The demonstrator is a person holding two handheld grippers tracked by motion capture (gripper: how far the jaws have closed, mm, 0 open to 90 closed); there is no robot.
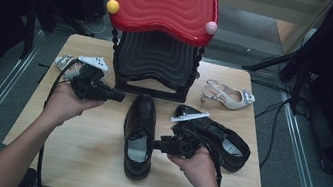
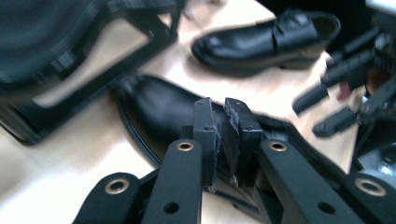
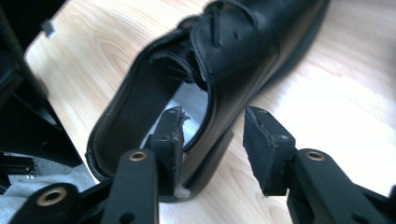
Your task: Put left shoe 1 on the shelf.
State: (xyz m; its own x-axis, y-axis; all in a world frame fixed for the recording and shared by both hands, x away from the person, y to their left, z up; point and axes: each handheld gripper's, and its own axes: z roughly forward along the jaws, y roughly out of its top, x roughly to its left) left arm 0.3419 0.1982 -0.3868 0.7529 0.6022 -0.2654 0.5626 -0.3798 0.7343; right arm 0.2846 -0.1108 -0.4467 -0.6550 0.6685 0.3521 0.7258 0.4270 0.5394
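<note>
- Right gripper (image 3: pixel 212 140) is spreading its jaws astride the side wall of the centre black shoe (image 1: pixel 139 132), seemingly lining up a grip.
- Left gripper (image 2: pixel 223 135), clenched empty, is hovering at ten o'clock of that shoe.
- Second black shoe (image 1: pixel 218 137) is lying at three o'clock.

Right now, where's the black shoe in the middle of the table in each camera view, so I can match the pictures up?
High view: the middle black shoe lies at the table's centre, toe toward the black rack.
Left gripper view: it runs diagonally just behind the closed jaws.
Right gripper view: it is close up, its side wall between the open jaws.
Shared landmark: the light wooden tabletop beneath it.
</note>
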